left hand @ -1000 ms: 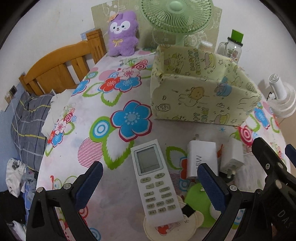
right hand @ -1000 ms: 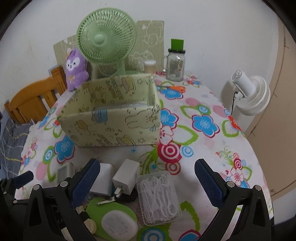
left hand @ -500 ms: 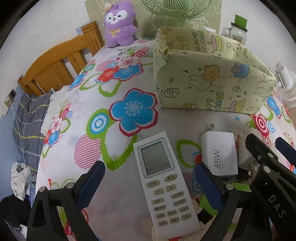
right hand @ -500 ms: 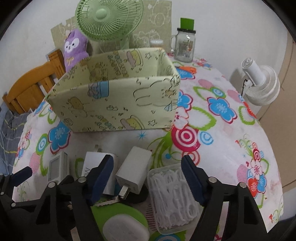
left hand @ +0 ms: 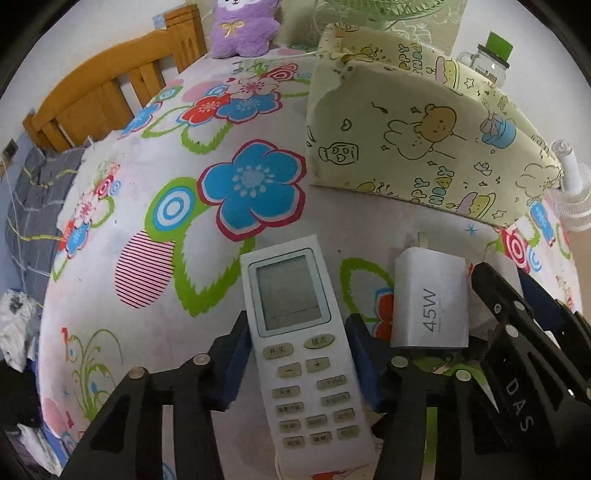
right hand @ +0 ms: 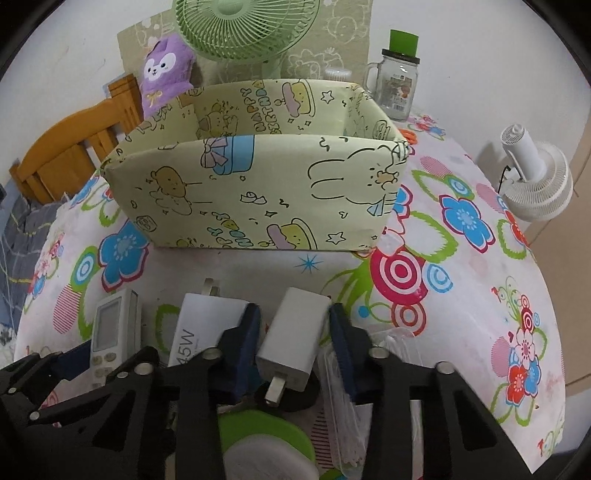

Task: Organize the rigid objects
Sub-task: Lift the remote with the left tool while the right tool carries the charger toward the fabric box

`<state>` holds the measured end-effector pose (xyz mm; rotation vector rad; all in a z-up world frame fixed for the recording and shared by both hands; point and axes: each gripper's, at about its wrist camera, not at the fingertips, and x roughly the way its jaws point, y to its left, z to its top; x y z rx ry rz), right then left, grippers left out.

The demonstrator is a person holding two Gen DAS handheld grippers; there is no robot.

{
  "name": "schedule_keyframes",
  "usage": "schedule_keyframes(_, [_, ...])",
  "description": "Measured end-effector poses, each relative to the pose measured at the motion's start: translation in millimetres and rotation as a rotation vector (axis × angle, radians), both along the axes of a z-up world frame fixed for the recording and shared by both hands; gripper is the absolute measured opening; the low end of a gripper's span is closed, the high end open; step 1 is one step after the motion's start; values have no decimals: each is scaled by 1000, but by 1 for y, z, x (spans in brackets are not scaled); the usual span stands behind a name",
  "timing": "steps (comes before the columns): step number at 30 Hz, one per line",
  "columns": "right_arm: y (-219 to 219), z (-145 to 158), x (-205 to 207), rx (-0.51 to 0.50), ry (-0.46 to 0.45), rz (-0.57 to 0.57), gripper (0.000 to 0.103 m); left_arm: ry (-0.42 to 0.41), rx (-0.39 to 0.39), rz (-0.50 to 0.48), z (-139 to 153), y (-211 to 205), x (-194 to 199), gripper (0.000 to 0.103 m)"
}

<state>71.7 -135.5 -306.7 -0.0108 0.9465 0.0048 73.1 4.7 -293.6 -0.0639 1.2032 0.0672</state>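
Observation:
My left gripper point(left hand: 297, 363) is shut on a white remote control point(left hand: 299, 339), its blue pads against both long sides. My right gripper point(right hand: 293, 345) is shut on a small white charger plug point(right hand: 295, 339), prongs pointing toward the camera. A larger white 45W charger point(left hand: 430, 299) lies between them on the flowered tablecloth; it also shows in the right wrist view point(right hand: 201, 328). A pale yellow cartoon-print storage box point(right hand: 258, 184) stands open just behind; it also shows in the left wrist view point(left hand: 417, 140).
A clear box of floss picks point(right hand: 347, 417) and a green round lid point(right hand: 258, 435) lie under the right gripper. A green fan point(right hand: 245, 26), purple plush point(right hand: 164, 74) and glass jar point(right hand: 397, 85) stand behind the box. A wooden chair point(left hand: 110, 92) is at left, a white fan point(right hand: 535, 177) at right.
Both grippers moved forward and down and closed: the left onto the remote, the right onto the small charger plug.

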Motion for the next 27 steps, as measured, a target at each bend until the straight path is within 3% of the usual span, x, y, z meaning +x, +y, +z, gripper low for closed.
schedule_keyframes(2, [-1, -1, 2, -6, 6, -7, 29, 2, 5, -7, 0, -2, 1, 50])
schedule_keyframes(11, [-6, 2, 4, 27, 20, -28, 29, -38, 23, -30, 17, -8, -2, 48])
schedule_keyframes(27, [-11, 41, -5, 22, -32, -29, 29, -96, 43, -47, 56, -15, -8, 48])
